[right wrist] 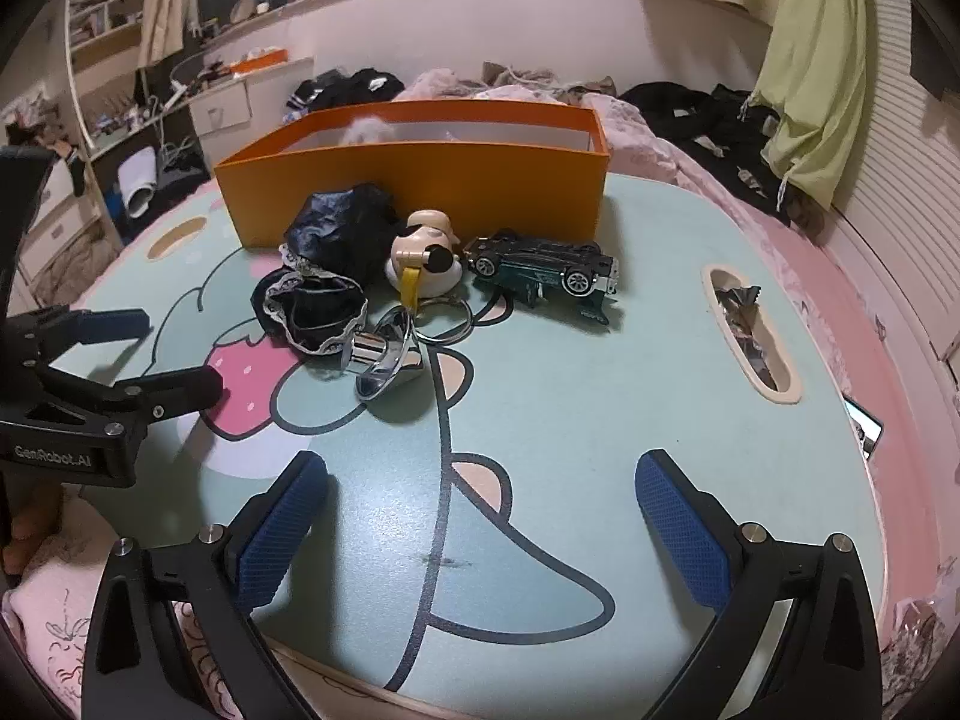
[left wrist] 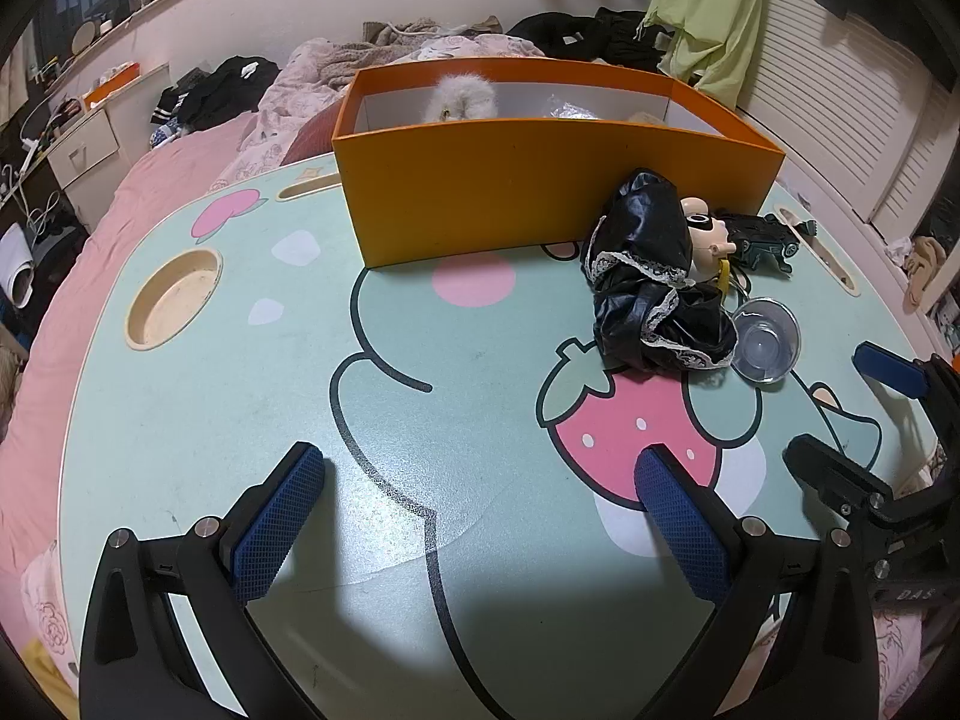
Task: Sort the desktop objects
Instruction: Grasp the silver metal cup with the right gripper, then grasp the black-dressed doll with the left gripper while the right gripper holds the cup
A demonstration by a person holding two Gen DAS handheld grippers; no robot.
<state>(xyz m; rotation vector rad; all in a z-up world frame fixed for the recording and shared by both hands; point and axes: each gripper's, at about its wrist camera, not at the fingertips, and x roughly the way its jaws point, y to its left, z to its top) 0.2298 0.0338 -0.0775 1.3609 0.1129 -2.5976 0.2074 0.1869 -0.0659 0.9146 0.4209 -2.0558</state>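
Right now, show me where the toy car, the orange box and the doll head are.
toy car [right wrist: 543, 269]: right wrist view, on its upturned underside.
orange box [left wrist: 540, 192]: left wrist view, on its near outer wall.
doll head [right wrist: 420, 252]: right wrist view, on the pale face by the black glasses.

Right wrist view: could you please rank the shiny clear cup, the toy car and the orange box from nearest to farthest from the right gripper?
From the right gripper:
1. Shiny clear cup, on its side, ahead and slightly left.
2. Toy car, upside down, ahead and slightly right.
3. Orange box, at the table's far edge.
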